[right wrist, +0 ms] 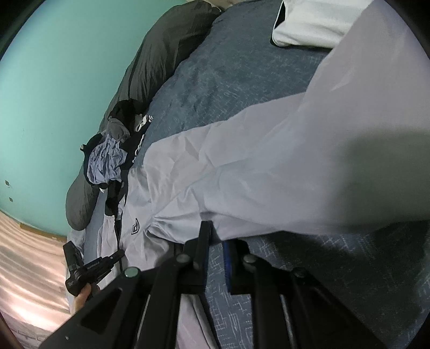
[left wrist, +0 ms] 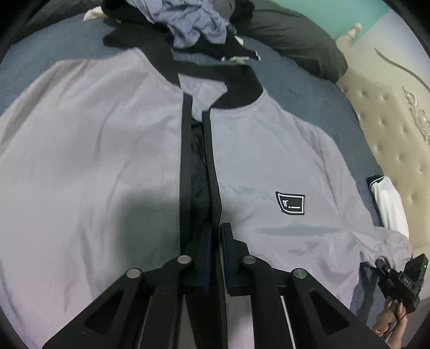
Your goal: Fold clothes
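Jacket (left wrist: 268, 150) fills the middle of your left wrist view, grey, front up and spread flat on the blue bedspread (left wrist: 317, 91), its zip part open at the collar. At the bottom centre, your left gripper (left wrist: 215, 236) sits right at the zipper near the hem with its fingers nearly pressed together; whether they pinch the zip edge or only rest on it I cannot tell. In the right wrist view, your right gripper (right wrist: 215, 236) at lower centre has a narrow gap between its fingers, one finger touching the edge of the sleeve (right wrist: 268, 166), nothing clearly held. This cloth looks thin and slick, so a light grip could slip and let the fold slide crooked; catching just one layer at the zip would drag the front panel and bunch it. Farther off, at the top of the left view, a crumpled clothes pile (left wrist: 196, 24) lies just beyond the collar, and a wide swing could snag it.
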